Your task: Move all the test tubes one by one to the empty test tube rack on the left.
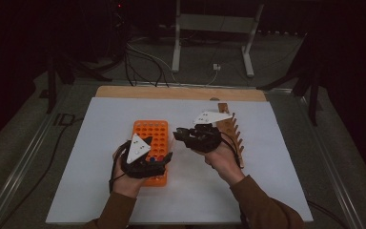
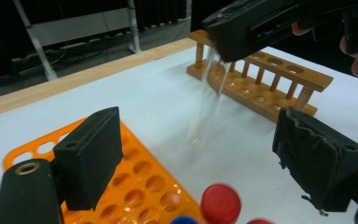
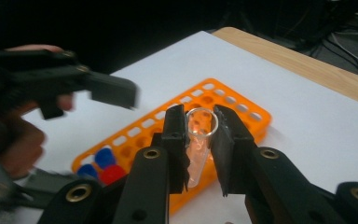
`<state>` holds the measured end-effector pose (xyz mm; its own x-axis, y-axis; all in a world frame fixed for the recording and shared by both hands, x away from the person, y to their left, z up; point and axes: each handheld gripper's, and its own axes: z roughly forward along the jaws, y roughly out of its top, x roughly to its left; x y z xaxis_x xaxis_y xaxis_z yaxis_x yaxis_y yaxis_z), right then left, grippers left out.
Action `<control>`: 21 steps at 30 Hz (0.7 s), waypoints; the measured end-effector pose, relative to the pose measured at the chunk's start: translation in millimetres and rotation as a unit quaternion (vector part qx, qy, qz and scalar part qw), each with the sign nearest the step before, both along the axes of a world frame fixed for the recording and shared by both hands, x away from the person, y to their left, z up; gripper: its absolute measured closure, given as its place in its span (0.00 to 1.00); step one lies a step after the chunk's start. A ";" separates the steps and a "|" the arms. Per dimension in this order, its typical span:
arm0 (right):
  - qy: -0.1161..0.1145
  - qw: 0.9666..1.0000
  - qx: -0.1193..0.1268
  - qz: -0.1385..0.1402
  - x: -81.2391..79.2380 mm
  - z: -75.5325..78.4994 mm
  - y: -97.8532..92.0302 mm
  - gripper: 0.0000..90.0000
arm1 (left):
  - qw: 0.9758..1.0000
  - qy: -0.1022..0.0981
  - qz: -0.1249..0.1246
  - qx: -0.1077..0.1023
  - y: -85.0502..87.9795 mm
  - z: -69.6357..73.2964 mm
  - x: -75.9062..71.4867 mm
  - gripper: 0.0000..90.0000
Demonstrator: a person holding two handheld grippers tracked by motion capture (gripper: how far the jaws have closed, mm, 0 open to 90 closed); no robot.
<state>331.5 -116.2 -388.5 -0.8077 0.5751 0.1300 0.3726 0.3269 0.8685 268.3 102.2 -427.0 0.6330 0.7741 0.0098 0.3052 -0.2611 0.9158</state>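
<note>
1. My right gripper (image 3: 199,154) has its jaws clamped on a clear glass tube (image 3: 198,144), in the middle of the frame above the orange rack (image 3: 242,116).
2. My left gripper (image 2: 200,158) has its jaws apart, holding nothing.
3. I think the tube is light, slippery and easy to break. Hold it gently near its open top.
</note>
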 end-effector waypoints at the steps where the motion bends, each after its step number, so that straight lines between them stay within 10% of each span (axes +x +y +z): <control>1: 0.001 1.000 0.001 0.003 -1.3 0.6 2.4 0.85 | 1.000 -0.001 0.005 0.004 -2.1 0.0 0.5 0.21; 12: 0.002 1.000 0.002 0.026 -7.8 3.2 21.3 0.85 | 1.000 0.000 -0.005 0.008 -4.3 0.5 9.0 0.70; 21: 0.001 1.000 -0.001 0.031 -7.8 2.9 27.7 0.85 | 1.000 -0.006 -0.013 0.023 -4.3 -1.0 10.7 0.85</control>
<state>323.7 -88.5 -385.6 -0.8414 0.5246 0.1300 0.3531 0.3515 0.8670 279.1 97.9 -428.0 0.6523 0.7562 0.0525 0.2864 -0.3100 0.9066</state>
